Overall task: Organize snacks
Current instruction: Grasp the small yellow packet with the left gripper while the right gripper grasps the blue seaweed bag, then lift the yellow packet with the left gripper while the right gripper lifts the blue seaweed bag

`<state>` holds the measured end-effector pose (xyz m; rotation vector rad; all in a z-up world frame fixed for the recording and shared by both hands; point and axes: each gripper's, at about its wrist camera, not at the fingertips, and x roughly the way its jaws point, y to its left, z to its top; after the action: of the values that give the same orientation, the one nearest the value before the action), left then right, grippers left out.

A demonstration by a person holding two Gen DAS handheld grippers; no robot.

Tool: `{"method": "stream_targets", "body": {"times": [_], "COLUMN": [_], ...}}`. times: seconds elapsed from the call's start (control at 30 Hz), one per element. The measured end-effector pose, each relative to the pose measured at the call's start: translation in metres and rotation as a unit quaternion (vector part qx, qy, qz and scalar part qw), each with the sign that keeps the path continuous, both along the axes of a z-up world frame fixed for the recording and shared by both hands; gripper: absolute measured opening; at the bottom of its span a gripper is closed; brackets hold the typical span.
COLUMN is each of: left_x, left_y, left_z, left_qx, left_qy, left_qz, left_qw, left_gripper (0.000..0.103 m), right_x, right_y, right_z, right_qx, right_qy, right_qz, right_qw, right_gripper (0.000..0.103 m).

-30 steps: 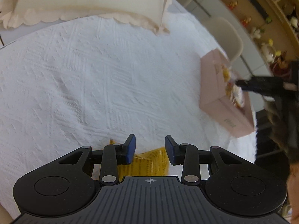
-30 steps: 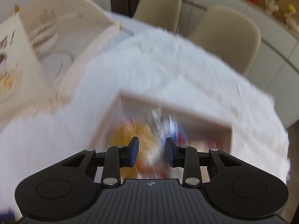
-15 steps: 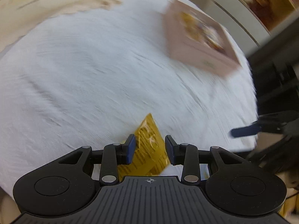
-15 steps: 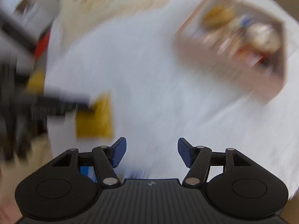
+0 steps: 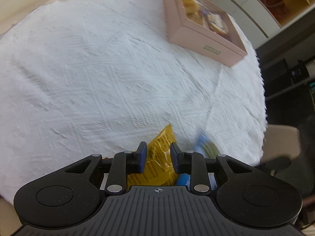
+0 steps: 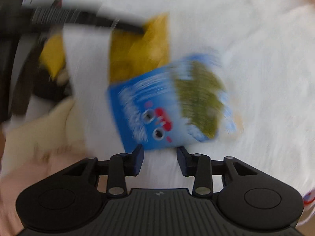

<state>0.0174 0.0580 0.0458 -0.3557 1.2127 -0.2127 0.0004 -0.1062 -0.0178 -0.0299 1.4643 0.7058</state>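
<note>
With the left gripper (image 5: 157,157) part-open astride the yellow packet (image 5: 157,163), the right gripper (image 6: 159,160), open and empty, probably must next close on the blue packet (image 6: 157,108), bound for the box (image 5: 204,31).

Yellow snack pkt (image 5: 159,157): crinkly foil w/ dark print, lying flat, well apart from pink box (image 5: 204,45), at the cloth edge opposite it. Blue snack pkt (image 6: 167,106): blue w/ white lettering, red marks, green patch; flat, just beside yellow pkt, corner overlapping it, blurred. Pink box: open-top, holds several wrapped snacks, orange/yellow ones visible, detail unclear.
</note>
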Motion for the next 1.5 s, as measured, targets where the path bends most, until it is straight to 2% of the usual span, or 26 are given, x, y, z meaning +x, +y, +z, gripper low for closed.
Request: {"method": "stream_targets", "body": {"times": [0.07, 0.13, 0.2, 0.4, 0.47, 0.5, 0.57, 0.7, 0.77, 0.83, 0.93, 1.07, 1.17, 1.23, 1.3, 1.37, 1.43, 1.5], "left_x": [0.001, 0.0, -0.001, -0.012, -0.014, -0.015, -0.018, -0.027, -0.033, -0.038, -0.042, -0.049, -0.055, -0.059, -0.064, -0.069, -0.071, -0.071], "left_y": [0.002, 0.004, 0.008, 0.032, 0.041, 0.044, 0.048, 0.05, 0.054, 0.061, 0.065, 0.07, 0.066, 0.057, 0.044, 0.028, 0.013, -0.002], "left_z": [-0.001, -0.002, -0.003, 0.004, 0.004, 0.005, 0.007, 0.01, 0.01, 0.009, 0.007, 0.004, 0.007, 0.011, 0.014, 0.013, 0.007, 0.001], "left_qx": [0.0, -0.001, -0.003, 0.018, 0.026, 0.029, 0.035, 0.053, 0.06, 0.056, 0.071, 0.074, 0.073, 0.079, 0.096, 0.113, 0.125, 0.151], "left_qy": [0.003, 0.006, 0.006, -0.021, -0.022, -0.021, -0.024, -0.043, -0.041, -0.036, -0.029, -0.033, -0.047, -0.061, -0.075, -0.086, -0.085, -0.091], "left_qz": [0.01, 0.016, 0.023, 0.069, 0.076, 0.077, 0.072, 0.05, 0.054, 0.056, 0.049, 0.04, 0.012, -0.024, -0.063, -0.104, -0.14, -0.166], "left_qw": [0.9999, 0.9999, 0.9997, 0.9972, 0.9965, 0.9964, 0.9965, 0.9964, 0.9959, 0.9962, 0.9959, 0.9959, 0.9961, 0.9947, 0.9906, 0.9843, 0.9785, 0.9703], "left_gripper": [0.03, 0.03, 0.03, 0.03, 0.03, 0.03, 0.03, 0.03, 0.03, 0.03, 0.03, 0.03, 0.03, 0.03, 0.03, 0.03, 0.031, 0.036], "right_x": [0.015, 0.025, 0.028, 0.011, 0.004, 0.002, 0.003, -0.001, -0.005, -0.001, 0.0, 0.001, 0.002, 0.001, 0.0, 0.0, 0.005, 0.01], "right_y": [-0.003, -0.009, -0.017, -0.017, -0.002, 0.003, 0.014, 0.037, 0.046, 0.052, 0.057, 0.069, 0.077, 0.073, 0.057, 0.038, 0.015, -0.004], "right_z": [0.014, 0.022, 0.027, 0.009, 0.003, 0.0, 0.002, 0.002, 0.001, 0.001, 0.006, 0.004, 0.003, 0.006, 0.009, 0.009, 0.007, 0.005], "right_qx": [-0.01, -0.002, 0.016, 0.044, 0.036, 0.034, 0.028, 0.022, 0.019, 0.023, 0.033, 0.036, 0.008, -0.024, -0.075, -0.125, -0.139, -0.118], "right_qy": [-0.064, -0.082, -0.078, 0.001, -0.001, -0.011, -0.036, -0.101, -0.124, -0.134, -0.141, -0.136, -0.155, -0.187, -0.242, -0.292, -0.301, -0.285], "right_qz": [-0.047, -0.087, -0.126, -0.189, -0.206, -0.214, -0.23, -0.224, -0.223, -0.225, -0.217, -0.191, -0.163, -0.154, -0.154, -0.161, -0.185, -0.218], "right_qw": [0.997, 0.993, 0.989, 0.981, 0.978, 0.976, 0.972, 0.969, 0.967, 0.965, 0.965, 0.971, 0.974, 0.97, 0.955, 0.935, 0.925, 0.926], "right_gripper": [0.041, 0.051, 0.062, 0.064, 0.066, 0.074, 0.083, 0.09, 0.092, 0.092, 0.092, 0.092, 0.092, 0.089, 0.089, 0.089, 0.089, 0.089]}}
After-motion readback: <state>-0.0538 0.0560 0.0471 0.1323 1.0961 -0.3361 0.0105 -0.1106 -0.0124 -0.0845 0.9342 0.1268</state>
